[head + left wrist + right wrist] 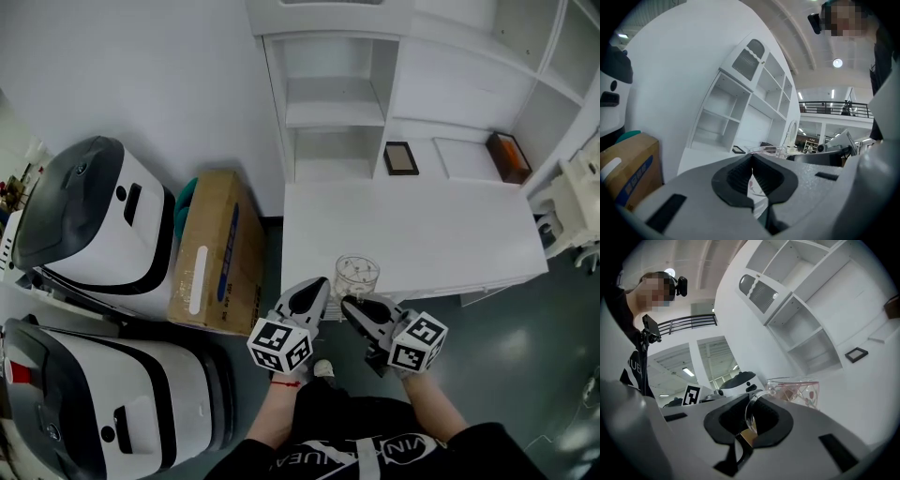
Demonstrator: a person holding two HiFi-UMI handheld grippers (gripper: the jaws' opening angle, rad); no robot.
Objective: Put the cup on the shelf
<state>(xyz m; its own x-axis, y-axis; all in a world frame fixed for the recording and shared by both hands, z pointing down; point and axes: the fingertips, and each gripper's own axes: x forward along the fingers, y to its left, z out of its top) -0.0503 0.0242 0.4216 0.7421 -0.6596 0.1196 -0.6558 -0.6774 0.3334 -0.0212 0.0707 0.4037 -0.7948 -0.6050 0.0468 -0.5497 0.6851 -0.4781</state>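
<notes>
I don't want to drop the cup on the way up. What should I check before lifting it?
1. Right gripper shut on cup, by its handle: ok.
2. Left gripper shut, empty: ok.
3. Cup upright on desk: ok.
4. Shelf bays empty: ok.
5. Frame off to the side of the path: ok.
6. Grip firm enough: cannot tell.

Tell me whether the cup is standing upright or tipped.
Upright. The cup sits at the front edge of the table with its open rim facing up, and the right gripper view shows the rim level.
</notes>
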